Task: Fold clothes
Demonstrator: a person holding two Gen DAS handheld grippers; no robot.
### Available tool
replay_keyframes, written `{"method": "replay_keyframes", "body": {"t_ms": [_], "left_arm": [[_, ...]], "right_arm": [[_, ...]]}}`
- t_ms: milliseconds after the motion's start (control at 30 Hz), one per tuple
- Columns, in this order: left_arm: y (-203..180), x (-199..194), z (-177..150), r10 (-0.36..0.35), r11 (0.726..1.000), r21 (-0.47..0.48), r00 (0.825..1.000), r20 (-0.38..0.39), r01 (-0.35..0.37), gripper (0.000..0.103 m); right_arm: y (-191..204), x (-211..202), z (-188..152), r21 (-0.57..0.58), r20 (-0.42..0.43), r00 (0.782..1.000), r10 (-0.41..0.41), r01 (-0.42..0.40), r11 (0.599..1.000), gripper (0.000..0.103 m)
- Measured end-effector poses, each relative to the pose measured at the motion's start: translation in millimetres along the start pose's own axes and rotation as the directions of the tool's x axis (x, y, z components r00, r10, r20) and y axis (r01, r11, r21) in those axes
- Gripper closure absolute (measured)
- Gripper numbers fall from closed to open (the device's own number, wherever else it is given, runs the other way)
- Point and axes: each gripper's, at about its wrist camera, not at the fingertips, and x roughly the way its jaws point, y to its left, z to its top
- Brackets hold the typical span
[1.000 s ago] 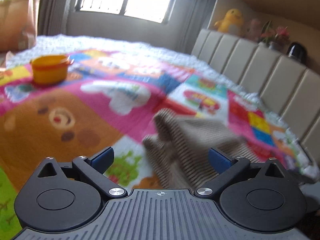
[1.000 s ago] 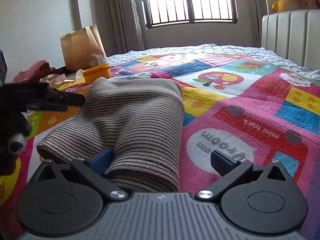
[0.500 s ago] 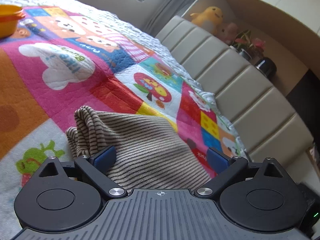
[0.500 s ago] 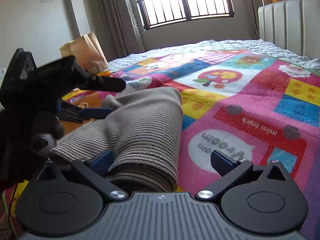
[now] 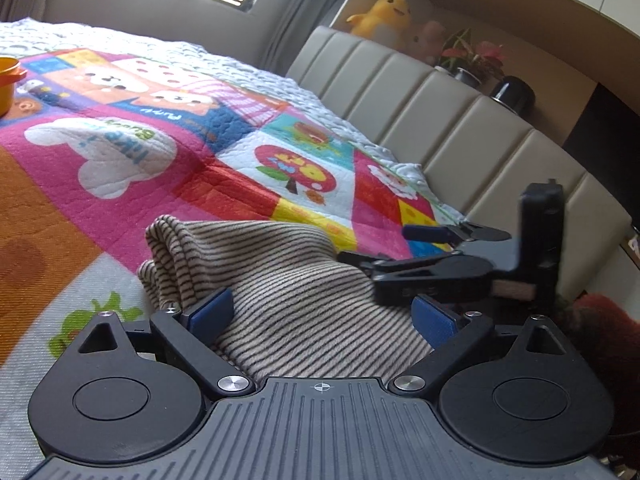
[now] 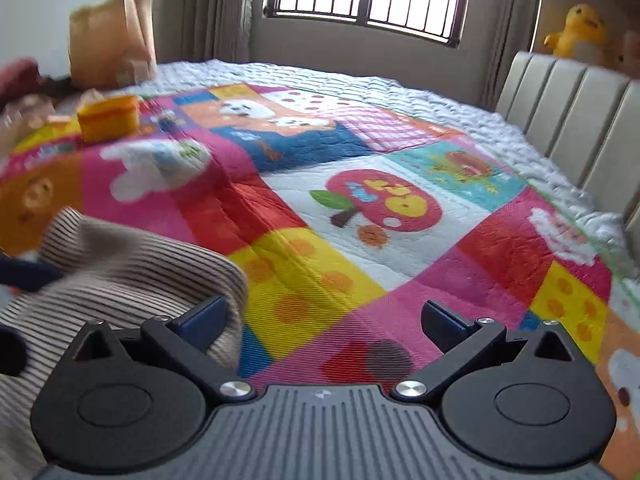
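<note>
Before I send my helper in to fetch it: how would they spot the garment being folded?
On the bed's colourful cartoon quilt, look at the near edge, away from the window. The striped garment lies bunched there: a soft beige knit with thin dark stripes, the only plain-toned fabric on the bright patchwork.

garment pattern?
Beige with thin dark stripes on the garment; clearest in the left wrist view.

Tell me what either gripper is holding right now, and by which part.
Nothing. Both the left gripper and right gripper are open beside the folded brown striped knit garment.
</note>
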Motion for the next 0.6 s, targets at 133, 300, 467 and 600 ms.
{"method": "replay_keyframes", "body": {"t_ms": [133, 300, 467, 600], "left_arm": [[-2, -2, -4, 0.015, 0.999, 0.047, 1.0, -0.002, -0.015, 0.004], [-3, -3, -6, 0.018, 0.999, 0.051, 1.0, 0.008, -0.019, 0.004], [-4, -4, -8, 0.023, 0.998, 0.062, 1.0, 0.01, -0.024, 0.004], [-4, -4, -8, 0.024, 0.998, 0.064, 1.0, 0.013, -0.025, 0.004]], "right_arm": [[-10, -10, 7, 0.106, 0.018, 0.997, 0.071, -0.073, 0.992, 0.0], [-20, -38, 14, 0.199, 0.085, 0.975, 0.205, -0.218, 0.955, 0.0], [-27, -74, -11, 0.257, 0.14, 0.952, 0.273, -0.301, 0.918, 0.0], [-24, -88, -37, 0.267, 0.121, 0.942, 0.314, -0.336, 0.903, 0.0]]}}
